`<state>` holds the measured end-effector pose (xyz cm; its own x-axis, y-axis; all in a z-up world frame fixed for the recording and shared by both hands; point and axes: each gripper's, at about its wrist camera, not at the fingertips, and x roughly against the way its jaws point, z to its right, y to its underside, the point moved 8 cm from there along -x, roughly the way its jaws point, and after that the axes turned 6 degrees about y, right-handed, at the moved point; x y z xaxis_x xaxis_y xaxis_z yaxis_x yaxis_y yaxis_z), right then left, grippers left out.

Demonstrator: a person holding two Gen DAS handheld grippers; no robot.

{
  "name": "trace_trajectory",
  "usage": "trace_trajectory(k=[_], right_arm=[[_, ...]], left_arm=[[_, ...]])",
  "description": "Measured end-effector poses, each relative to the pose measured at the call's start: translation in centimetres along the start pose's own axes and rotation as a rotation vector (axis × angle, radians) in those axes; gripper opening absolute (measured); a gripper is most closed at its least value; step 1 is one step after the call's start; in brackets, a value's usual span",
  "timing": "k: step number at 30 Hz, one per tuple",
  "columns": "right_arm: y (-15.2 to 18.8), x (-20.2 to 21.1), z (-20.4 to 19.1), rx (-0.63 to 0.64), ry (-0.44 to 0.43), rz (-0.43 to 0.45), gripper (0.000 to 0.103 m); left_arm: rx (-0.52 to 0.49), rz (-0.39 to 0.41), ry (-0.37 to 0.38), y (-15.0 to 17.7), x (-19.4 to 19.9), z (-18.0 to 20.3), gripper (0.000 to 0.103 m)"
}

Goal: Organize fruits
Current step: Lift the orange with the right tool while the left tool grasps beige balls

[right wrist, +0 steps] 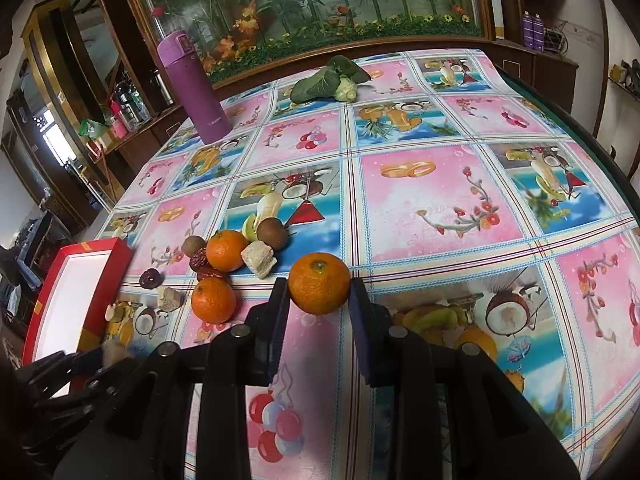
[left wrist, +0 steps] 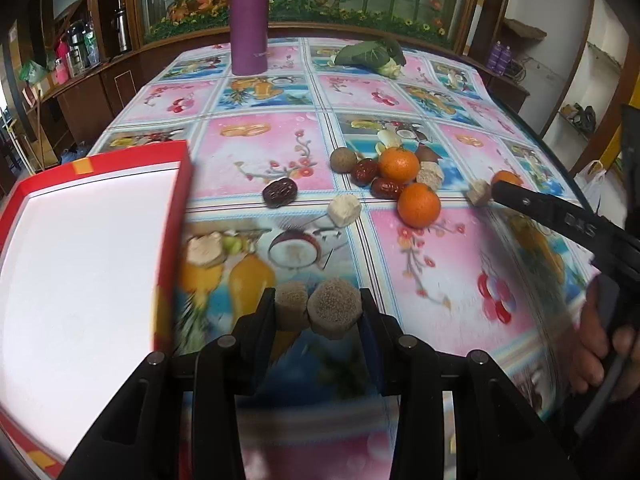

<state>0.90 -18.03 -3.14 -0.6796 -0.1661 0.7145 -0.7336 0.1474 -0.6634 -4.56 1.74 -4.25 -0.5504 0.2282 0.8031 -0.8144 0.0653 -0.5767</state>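
My left gripper point(left wrist: 318, 300) is shut on two tan grainy round pieces point(left wrist: 334, 310), held side by side just right of the red box point(left wrist: 178, 216) with a white inside. On the tablecloth ahead lies a pile: two oranges point(left wrist: 418, 205), red dates point(left wrist: 386, 187), a brown round fruit point(left wrist: 343, 160), beige chunks point(left wrist: 344, 210) and one dark date point(left wrist: 280, 193) apart. My right gripper point(right wrist: 319, 284) is shut on a third orange point(right wrist: 319, 294), to the right of the pile point(right wrist: 226, 250). In the left wrist view a right gripper finger point(left wrist: 532, 204) hides most of that orange point(left wrist: 506, 178).
A purple flask point(left wrist: 249, 20) stands at the far side of the table, and a leafy green vegetable point(left wrist: 368, 54) lies to its right. The table edge point(right wrist: 592, 136) curves along the right. A person's hand point(left wrist: 600, 356) holds the right gripper. Wooden cabinets line the far wall.
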Motion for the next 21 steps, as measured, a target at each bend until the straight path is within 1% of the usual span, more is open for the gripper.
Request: trace_trajectory(k=[5, 8, 10, 13, 16, 18, 21], right_arm=[[-0.2, 0.5, -0.1, -0.011, -0.019, 0.024, 0.032], [-0.6, 0.9, -0.1, -0.014, -0.012, 0.057, 0.032], [-0.7, 1.0, 0.0, -0.015, -0.006, 0.068, 0.032], [-0.6, 0.6, 0.1, -0.018, 0.002, 0.051, 0.032], [-0.5, 0.4, 0.1, -0.022, 0.001, 0.044, 0.032], [-0.5, 0.6, 0.0, -0.018, -0.001, 0.048, 0.032], [-0.5, 0.6, 0.0, -0.02, -0.005, 0.047, 0.032]], left_arm=[[-0.002, 0.051, 0.004, -0.1, 2.2, -0.1, 0.039], [-0.019, 0.072, 0.038, -0.3, 2.8, 0.2, 0.039], [-0.032, 0.063, 0.058, 0.0, 2.7, 0.4, 0.039], [-0.025, 0.048, 0.075, 0.8, 2.5, 0.2, 0.039], [-0.026, 0.028, 0.129, 1.5, 2.0, 0.6, 0.039], [-0.022, 0.022, 0.135, 1.7, 1.2, 0.8, 0.039], [-0.009, 0.005, 0.122, 1.6, -0.2, 0.8, 0.039]])
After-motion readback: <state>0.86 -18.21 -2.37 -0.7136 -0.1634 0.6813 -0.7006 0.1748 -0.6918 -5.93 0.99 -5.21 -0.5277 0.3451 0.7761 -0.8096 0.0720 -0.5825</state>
